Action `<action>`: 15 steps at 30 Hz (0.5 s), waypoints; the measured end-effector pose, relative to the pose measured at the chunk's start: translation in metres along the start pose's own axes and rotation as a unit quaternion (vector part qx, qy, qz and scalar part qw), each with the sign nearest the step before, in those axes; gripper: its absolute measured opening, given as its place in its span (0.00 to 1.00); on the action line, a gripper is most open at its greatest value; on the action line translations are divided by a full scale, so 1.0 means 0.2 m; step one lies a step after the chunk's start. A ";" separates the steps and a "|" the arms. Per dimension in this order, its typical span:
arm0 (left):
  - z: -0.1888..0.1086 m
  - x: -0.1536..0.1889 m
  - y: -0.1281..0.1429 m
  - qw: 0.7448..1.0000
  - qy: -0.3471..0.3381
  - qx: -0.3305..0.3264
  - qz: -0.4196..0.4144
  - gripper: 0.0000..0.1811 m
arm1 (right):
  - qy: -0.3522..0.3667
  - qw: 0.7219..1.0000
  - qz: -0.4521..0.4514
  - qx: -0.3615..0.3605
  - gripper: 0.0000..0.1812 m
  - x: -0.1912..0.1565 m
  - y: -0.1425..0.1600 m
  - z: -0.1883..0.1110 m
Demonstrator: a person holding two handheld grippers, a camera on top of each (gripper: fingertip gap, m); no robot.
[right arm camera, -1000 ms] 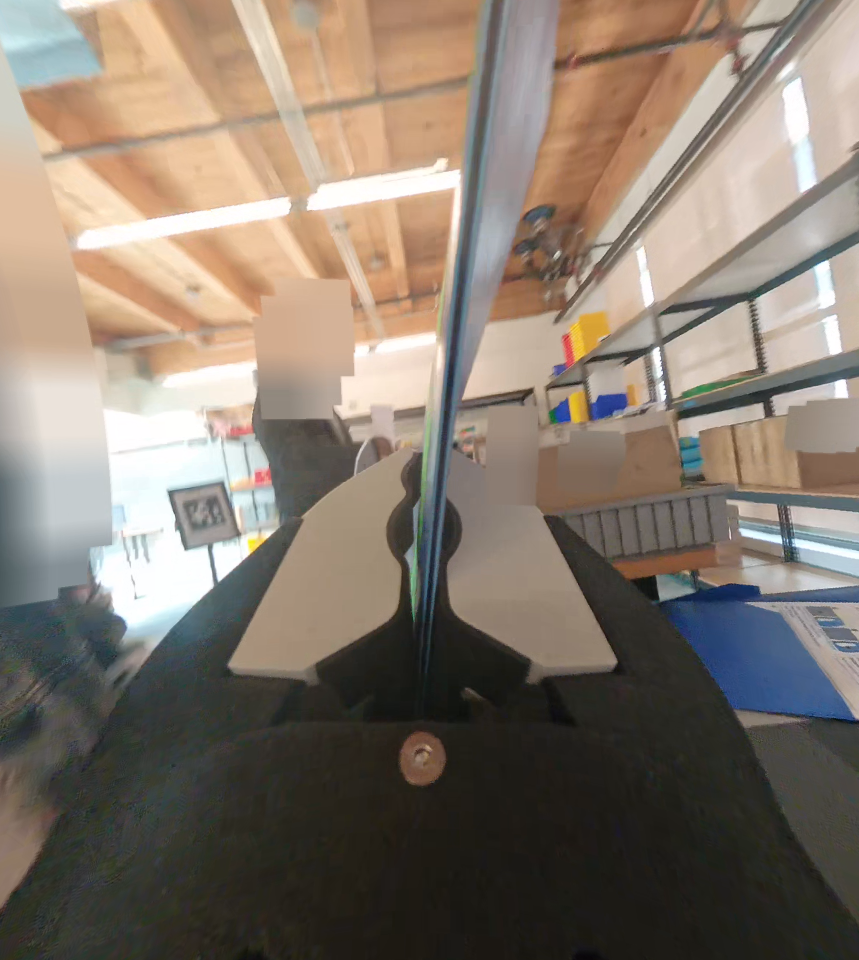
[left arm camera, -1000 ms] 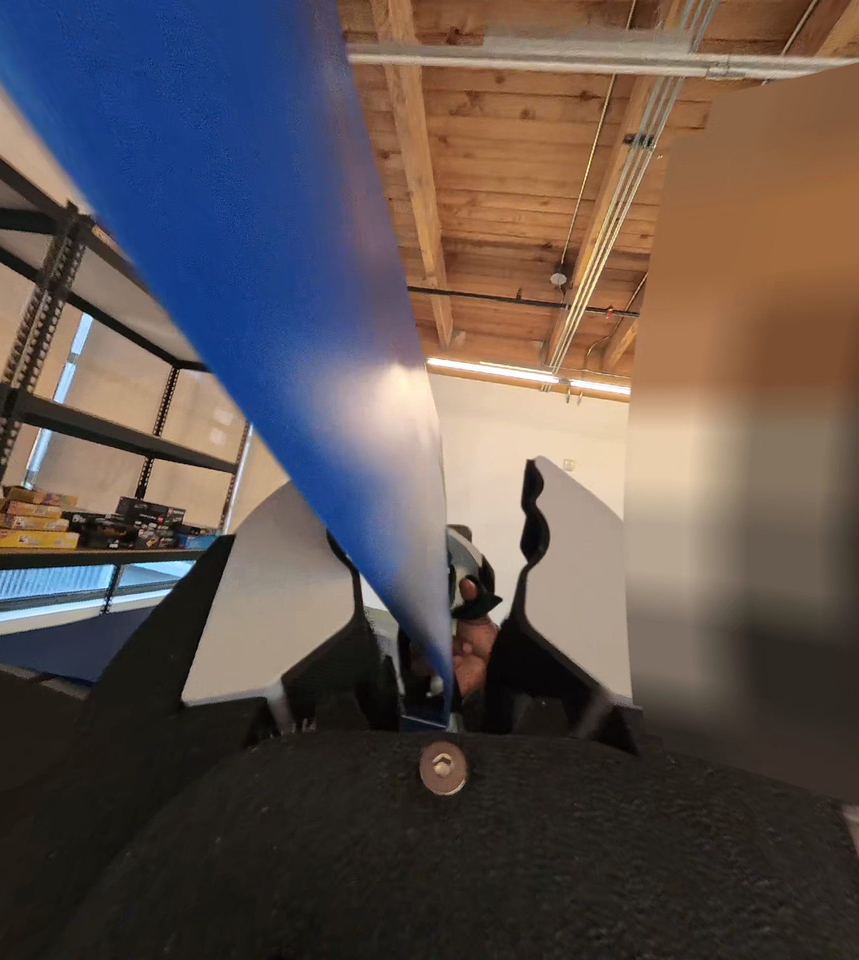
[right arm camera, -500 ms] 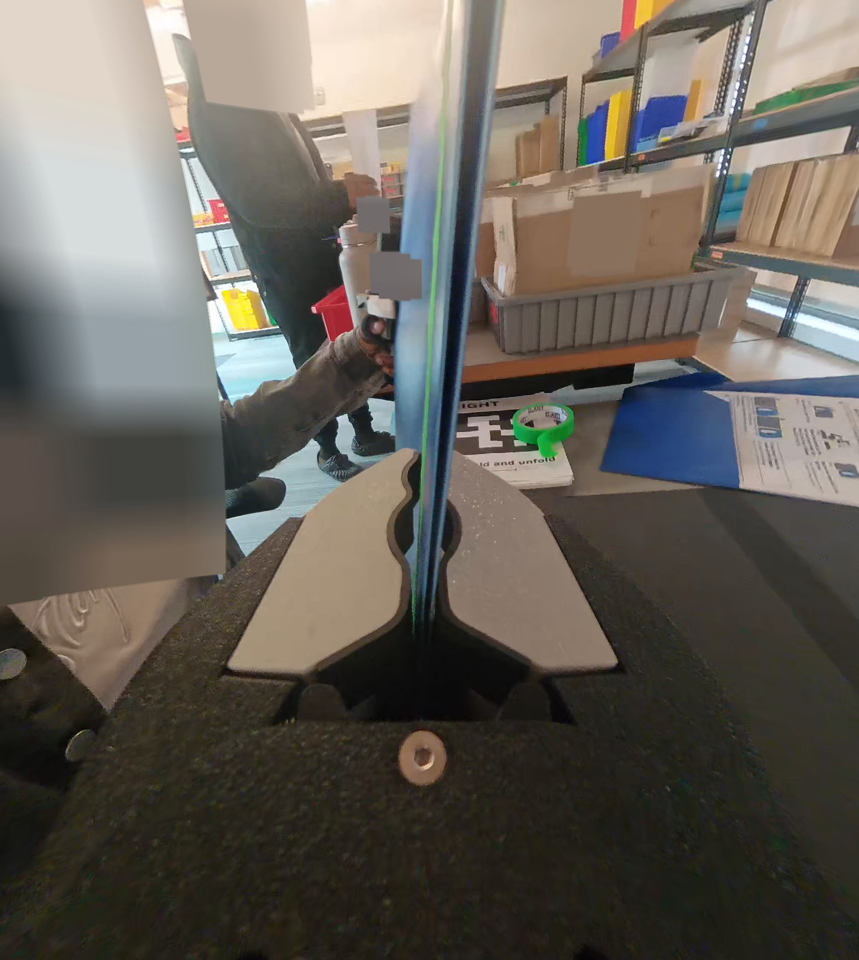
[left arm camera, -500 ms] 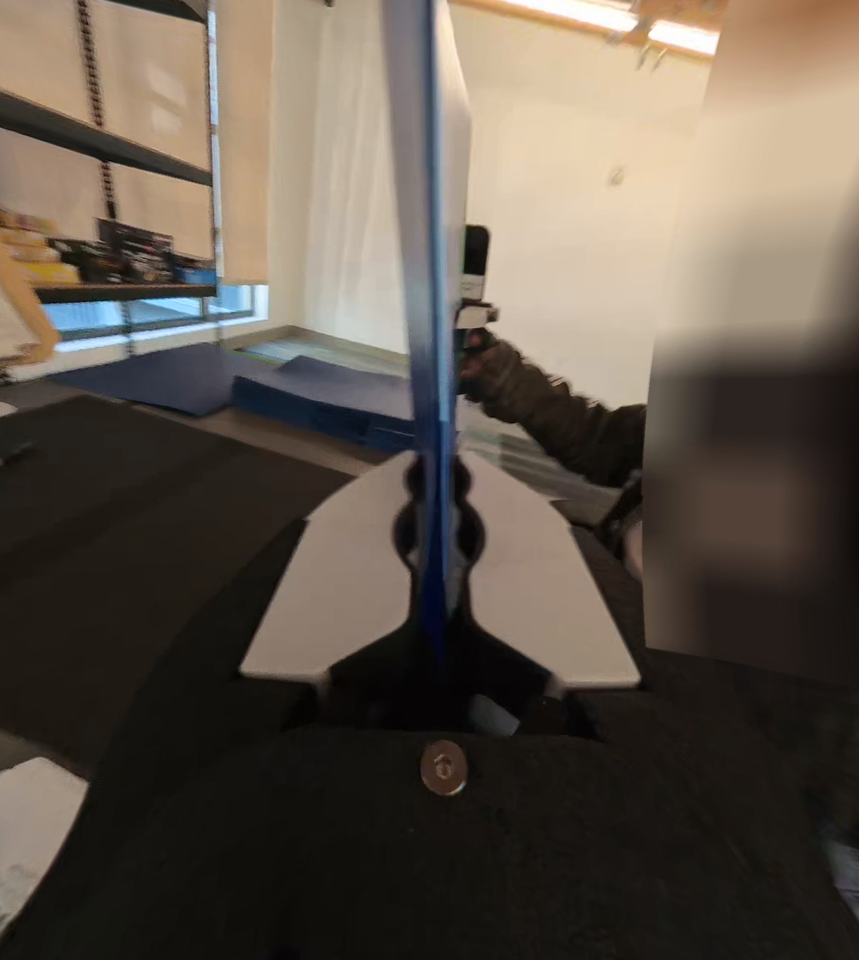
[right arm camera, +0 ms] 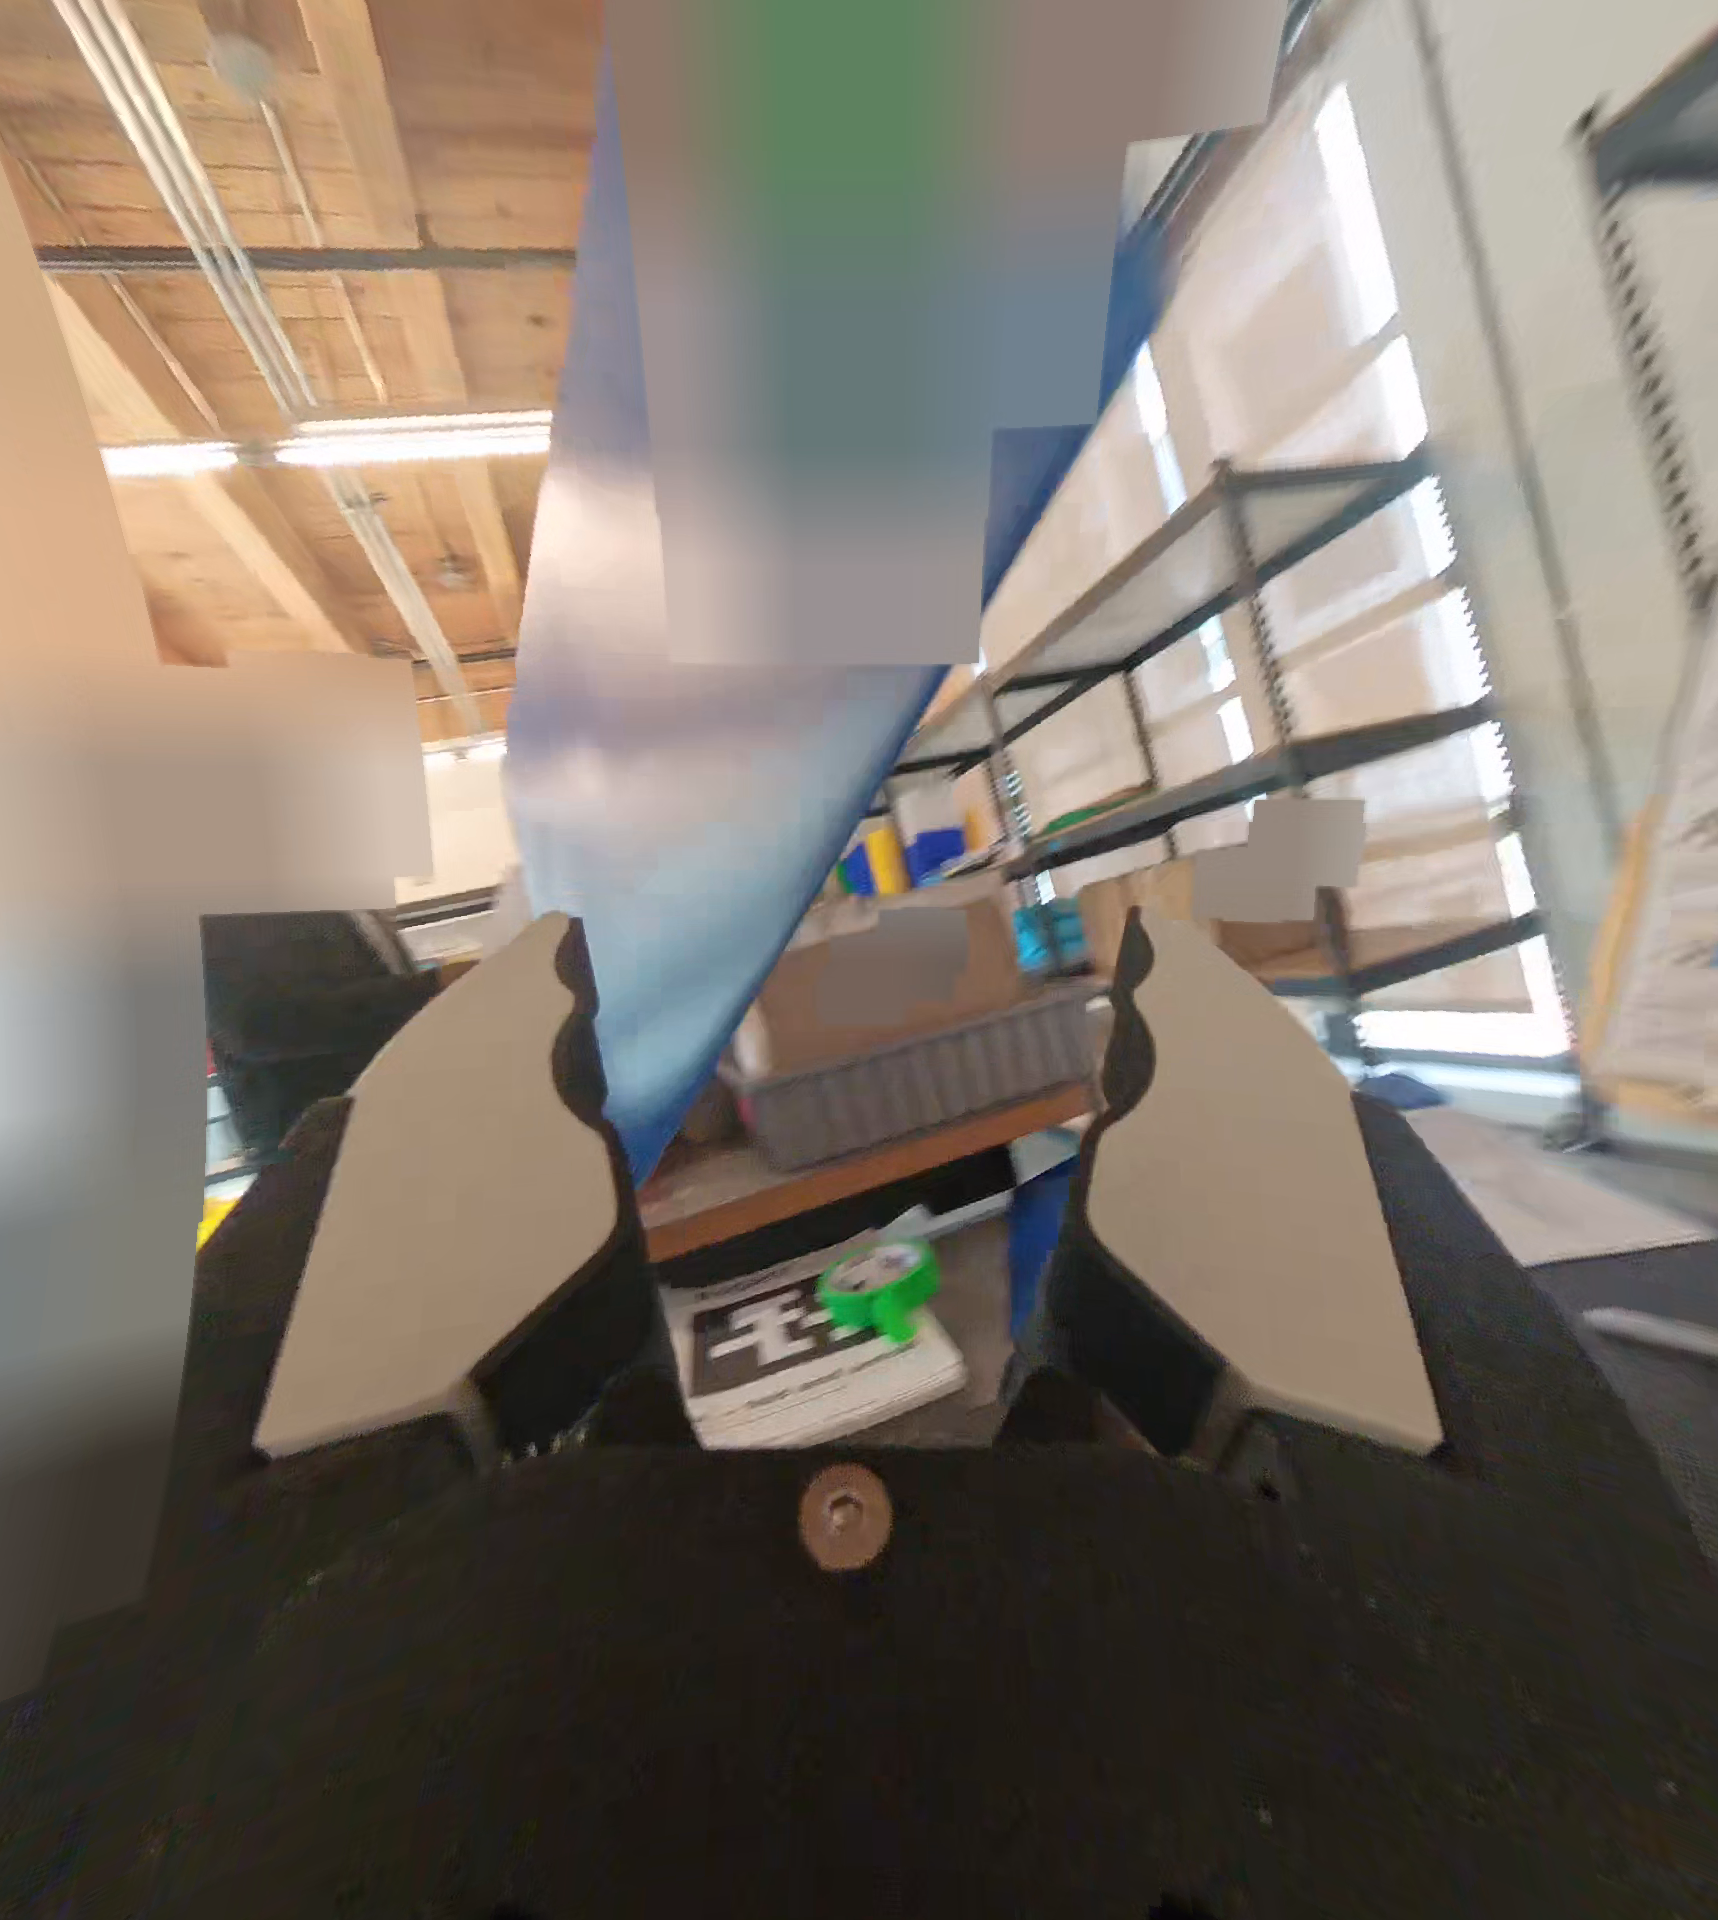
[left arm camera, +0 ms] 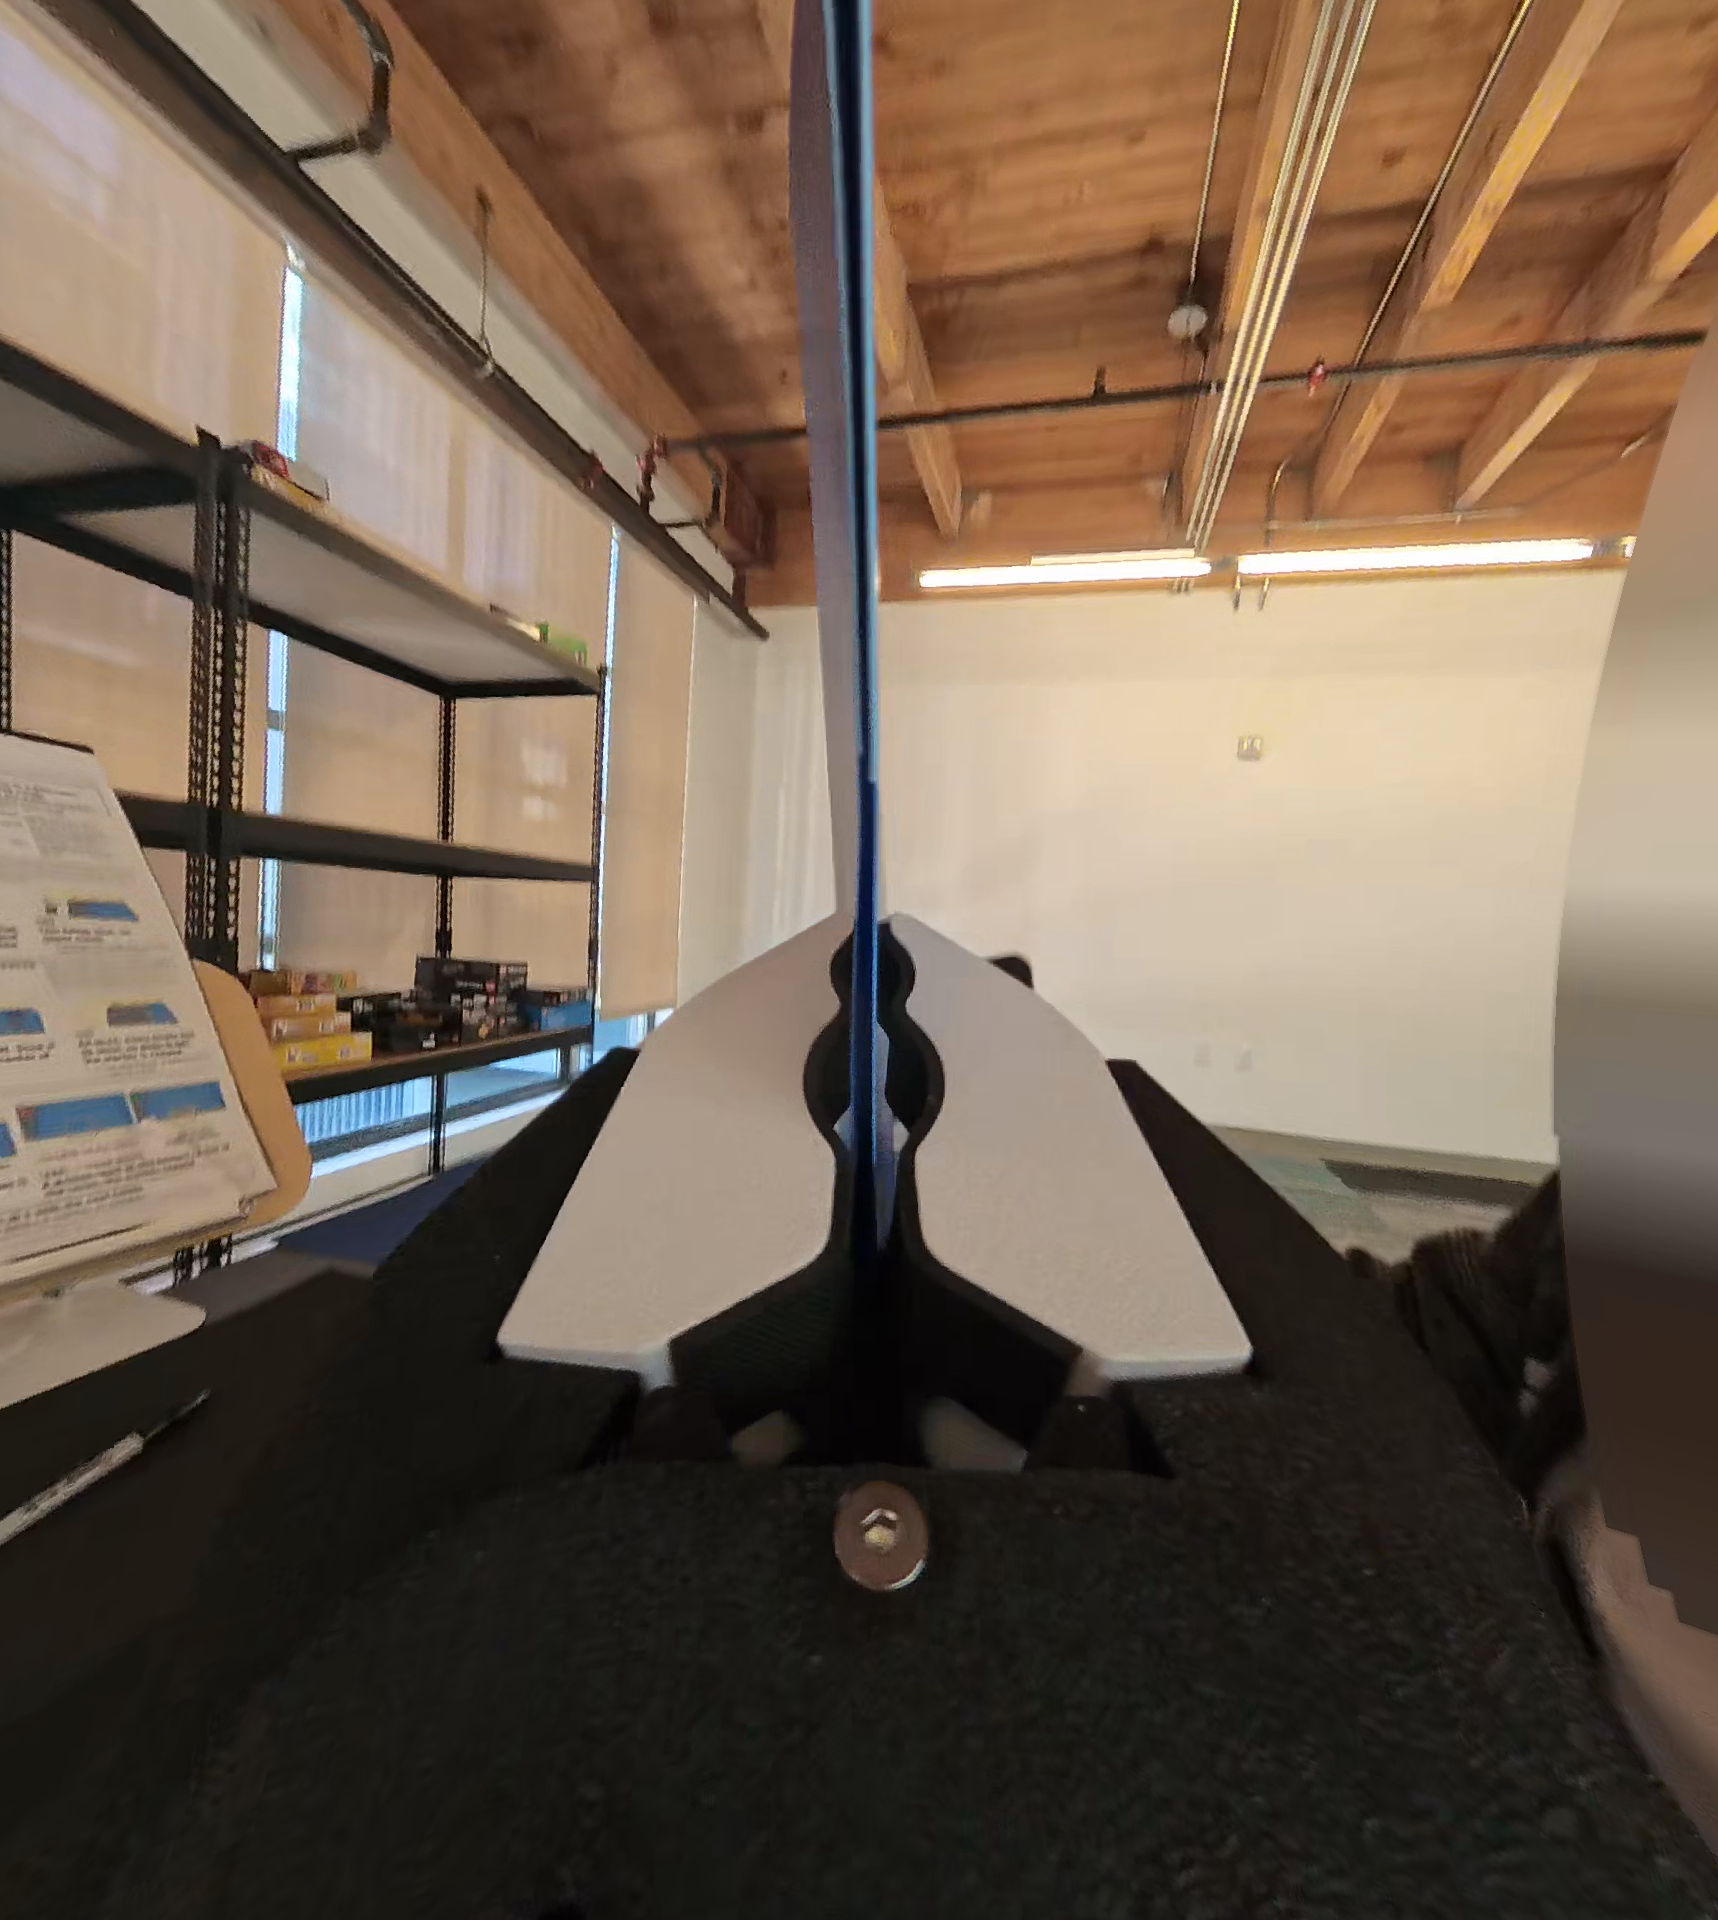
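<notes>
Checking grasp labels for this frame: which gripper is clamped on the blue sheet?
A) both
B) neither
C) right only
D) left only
D: in the left wrist view the left gripper has its jaws closed on the edge of the blue sheet, while in the right wrist view the right gripper has its jaws wide apart, the sheet lying by one finger only.

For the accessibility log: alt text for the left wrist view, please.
The left gripper is shut on a thin blue sheet that stands edge-on toward a wooden ceiling. At left a printed sheet on a stand, a pen on the black table.
</notes>
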State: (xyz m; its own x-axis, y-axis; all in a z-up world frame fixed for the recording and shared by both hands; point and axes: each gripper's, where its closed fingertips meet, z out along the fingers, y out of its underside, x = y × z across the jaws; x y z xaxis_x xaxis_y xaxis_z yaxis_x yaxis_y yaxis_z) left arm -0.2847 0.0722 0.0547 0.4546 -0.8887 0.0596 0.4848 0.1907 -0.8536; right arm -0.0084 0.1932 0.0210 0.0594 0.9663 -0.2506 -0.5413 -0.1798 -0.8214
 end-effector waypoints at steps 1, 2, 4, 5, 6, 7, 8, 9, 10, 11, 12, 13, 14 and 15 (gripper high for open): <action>0.03 -0.01 0.01 1.000 0.001 0.009 -0.003 0.00 | -0.017 1.000 0.018 -0.006 0.50 -0.03 0.09 0.06; 0.07 -0.01 0.02 1.000 0.005 0.016 -0.004 0.00 | -0.036 0.999 0.037 -0.006 0.49 -0.06 0.17 0.14; 0.15 0.00 0.07 1.000 0.017 0.020 -0.002 0.00 | -0.064 0.995 0.072 -0.003 0.47 -0.11 0.29 0.29; 0.19 0.00 0.11 1.000 0.022 0.020 0.000 0.00 | -0.071 0.994 0.081 -0.001 0.48 -0.11 0.32 0.37; 0.22 0.00 0.14 1.000 0.026 0.017 -0.002 0.00 | -0.078 0.994 0.082 0.006 0.49 -0.12 0.33 0.44; 0.25 -0.01 0.18 1.000 0.025 0.012 -0.011 0.00 | -0.079 0.993 0.085 0.023 0.47 -0.10 0.31 0.49; 0.28 -0.02 0.20 0.999 0.026 0.007 -0.017 0.01 | -0.068 0.992 0.091 0.057 0.47 -0.06 0.26 0.51; 0.31 -0.03 0.19 0.999 0.032 0.018 -0.019 0.00 | -0.080 0.987 0.093 0.106 0.39 -0.04 0.19 0.49; 0.34 -0.04 0.18 0.999 0.036 0.028 -0.018 0.00 | -0.113 0.978 0.097 0.146 0.23 -0.04 0.12 0.47; 0.38 -0.06 0.17 0.999 0.036 0.031 -0.020 0.00 | -0.142 0.971 0.097 0.163 0.13 -0.04 0.06 0.45; 0.42 -0.09 0.17 0.999 0.031 0.025 -0.024 0.00 | -0.152 0.971 0.086 0.165 0.06 -0.03 0.03 0.44; 0.48 -0.14 0.17 0.999 0.021 0.018 -0.026 0.00 | -0.143 0.974 0.063 0.167 0.02 0.00 -0.01 0.42; 0.54 -0.19 0.17 1.000 0.011 0.008 -0.022 0.00 | -0.117 0.978 0.034 0.172 0.01 0.05 -0.06 0.41; 0.63 -0.24 0.18 1.000 0.000 -0.003 -0.018 0.00 | -0.087 0.980 0.009 0.180 0.01 0.11 -0.11 0.38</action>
State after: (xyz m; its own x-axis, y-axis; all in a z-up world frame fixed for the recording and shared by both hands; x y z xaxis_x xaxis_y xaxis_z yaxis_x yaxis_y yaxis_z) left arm -0.1954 0.1742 0.0852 0.4370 -0.8949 0.0905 0.4957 0.1557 -0.8544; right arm -0.0587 0.2324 0.0729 -0.0798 0.9858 -0.1475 -0.8032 -0.1513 -0.5761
